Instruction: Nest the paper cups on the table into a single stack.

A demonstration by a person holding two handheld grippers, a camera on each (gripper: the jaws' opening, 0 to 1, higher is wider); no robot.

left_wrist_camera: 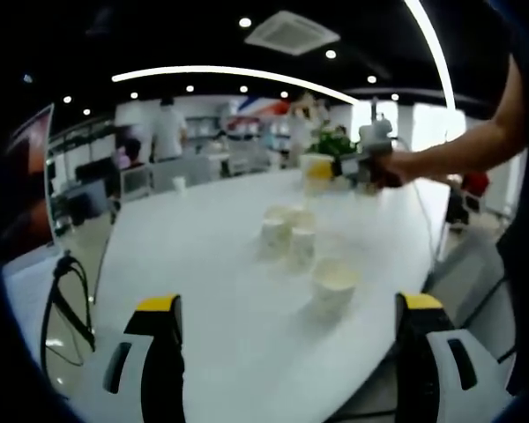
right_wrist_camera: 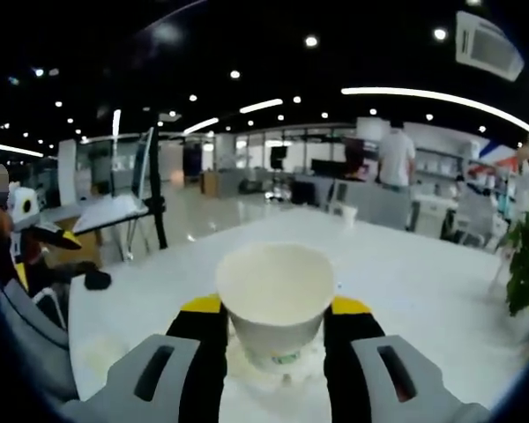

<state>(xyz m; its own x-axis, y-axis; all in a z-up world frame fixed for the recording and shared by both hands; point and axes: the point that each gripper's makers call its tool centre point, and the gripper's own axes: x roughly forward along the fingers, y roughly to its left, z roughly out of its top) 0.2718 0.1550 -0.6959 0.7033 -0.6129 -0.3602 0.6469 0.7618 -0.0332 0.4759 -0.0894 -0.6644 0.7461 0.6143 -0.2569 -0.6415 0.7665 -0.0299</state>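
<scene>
Cup point(right_wrist_camera: 273, 300) between right claw point(right_wrist_camera: 273, 322) jaws.

Left gripper view low over table point(left_wrist_camera: 203, 264); right gripper view near, facing back.

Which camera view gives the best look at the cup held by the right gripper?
The right gripper view: the held cup sits upright, close and central in the right gripper, rim and wall clear. The left gripper view shows that cup small and blurred at the table's far end.
</scene>
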